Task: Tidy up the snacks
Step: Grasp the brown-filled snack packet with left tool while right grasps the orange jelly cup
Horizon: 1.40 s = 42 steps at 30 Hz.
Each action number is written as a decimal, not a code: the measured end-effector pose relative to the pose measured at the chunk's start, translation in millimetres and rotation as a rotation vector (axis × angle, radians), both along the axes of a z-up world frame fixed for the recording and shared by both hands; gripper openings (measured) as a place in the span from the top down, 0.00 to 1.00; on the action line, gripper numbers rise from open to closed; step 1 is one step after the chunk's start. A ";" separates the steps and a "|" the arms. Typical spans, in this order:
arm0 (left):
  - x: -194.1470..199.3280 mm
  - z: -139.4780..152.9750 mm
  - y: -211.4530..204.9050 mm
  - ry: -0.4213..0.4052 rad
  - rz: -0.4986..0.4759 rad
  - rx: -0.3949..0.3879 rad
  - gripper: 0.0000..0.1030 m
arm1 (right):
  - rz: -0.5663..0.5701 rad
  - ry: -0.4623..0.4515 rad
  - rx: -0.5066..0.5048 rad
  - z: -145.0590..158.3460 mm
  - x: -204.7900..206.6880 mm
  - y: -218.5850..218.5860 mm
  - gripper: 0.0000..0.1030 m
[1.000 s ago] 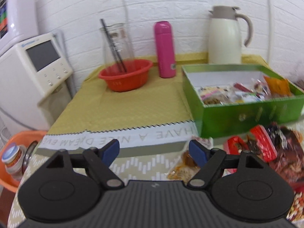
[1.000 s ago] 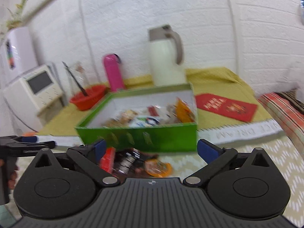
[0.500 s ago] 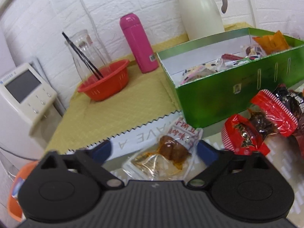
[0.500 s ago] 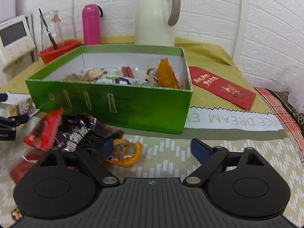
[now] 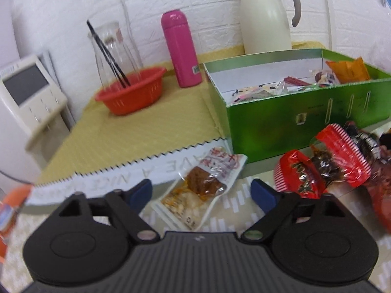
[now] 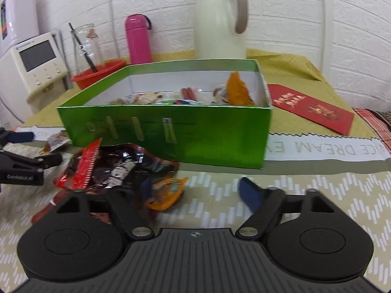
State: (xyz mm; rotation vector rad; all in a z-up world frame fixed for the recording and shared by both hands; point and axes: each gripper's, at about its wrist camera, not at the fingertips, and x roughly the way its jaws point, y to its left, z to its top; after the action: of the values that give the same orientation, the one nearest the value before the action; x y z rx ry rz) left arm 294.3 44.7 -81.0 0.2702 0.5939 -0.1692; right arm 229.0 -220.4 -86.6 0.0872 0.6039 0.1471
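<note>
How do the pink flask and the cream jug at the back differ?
The pink flask is slim and bright pink; the cream jug is wider, taller and off-white. The jug has a big grey-brown side handle and lid; the flask has only a small loop at its cap. Both stand upright by the white wall.

The left gripper (image 5: 202, 190) points forward and down, its jaws closing, pads pressing nothing. The right gripper (image 6: 195, 190) tilts likewise, jaws spread wide; the left shows at its nine o'clock.

Open green box (image 6: 171, 131) part-filled with snacks; loose red packets (image 5: 342, 161), clear pouch (image 5: 202, 185) on cloth before it
</note>
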 end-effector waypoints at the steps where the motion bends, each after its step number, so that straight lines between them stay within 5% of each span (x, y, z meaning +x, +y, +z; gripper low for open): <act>1: -0.3 1.1 0.8 0.020 -0.005 -0.024 0.25 | 0.014 -0.004 -0.002 1.0 -0.8 3.6 0.27; 2: -1.0 2.0 1.3 0.037 -0.013 -0.045 0.28 | 0.016 -0.006 -0.025 1.7 -1.5 8.1 0.44; 5: -2.1 3.5 3.1 0.074 -0.028 -0.094 0.41 | 0.014 0.008 -0.048 3.3 0.0 12.6 0.48; 9: -5.6 3.6 4.6 0.083 -0.081 -0.119 0.64 | 0.019 0.033 0.060 1.5 -2.4 1.4 0.51; 13: -11.9 5.2 13.3 0.077 -0.105 -0.163 0.70 | 0.004 0.042 0.100 4.3 -8.4 -1.8 0.57; 16: -16.2 8.8 21.1 0.082 -0.113 -0.216 0.74 | -0.015 0.040 0.183 9.6 -12.2 -10.8 0.74; 20: -21.5 12.9 21.3 0.056 -0.135 -0.187 0.79 | -0.023 0.056 0.255 11.0 -14.6 -18.2 0.77; 21: -25.4 14.0 19.5 0.028 -0.139 -0.154 0.71 | -0.020 0.053 0.251 10.2 -15.5 -17.9 0.78; 22: -30.5 14.8 16.3 -0.015 -0.135 -0.100 0.27 | -0.016 0.049 0.245 9.2 -16.4 -17.5 0.78; 24: -41.6 15.5 9.7 -0.116 -0.127 0.000 0.01 | -0.042 0.051 0.244 6.3 -16.2 -19.0 0.77; 25: -48.0 16.5 8.1 -0.182 -0.157 0.033 0.02 | -0.065 0.060 0.267 4.0 -14.0 -23.0 0.75; 27: -48.7 19.1 4.4 -0.220 -0.190 0.074 0.02 | -0.101 0.089 0.349 -1.8 -10.2 -33.2 0.50; 29: -35.5 20.2 2.2 -0.193 -0.199 0.088 0.02 | -0.112 0.072 0.436 -1.5 -12.0 -41.3 0.00; 32: -16.6 15.6 -1.3 -0.131 -0.240 0.088 0.02 | -0.079 0.099 0.426 3.3 -9.3 -35.2 0.00; 37: -2.3 -2.7 -12.1 -0.079 -0.265 0.138 0.01 | -0.032 0.108 0.147 7.2 -9.4 -3.7 0.00; 41: 1.1 -4.6 -10.0 -0.097 -0.282 0.089 0.02 | -0.007 0.067 -0.085 4.0 -9.2 19.3 0.01; 42: 2.4 -4.3 -9.4 -0.085 -0.293 0.077 0.03 | 0.007 0.072 -0.064 4.2 -8.0 19.0 0.19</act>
State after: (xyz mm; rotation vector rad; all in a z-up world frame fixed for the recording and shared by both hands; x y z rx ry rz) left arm 296.7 35.3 -85.4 0.4371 0.4751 -0.4161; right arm 221.0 -201.3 -82.5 0.0289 0.6805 0.1315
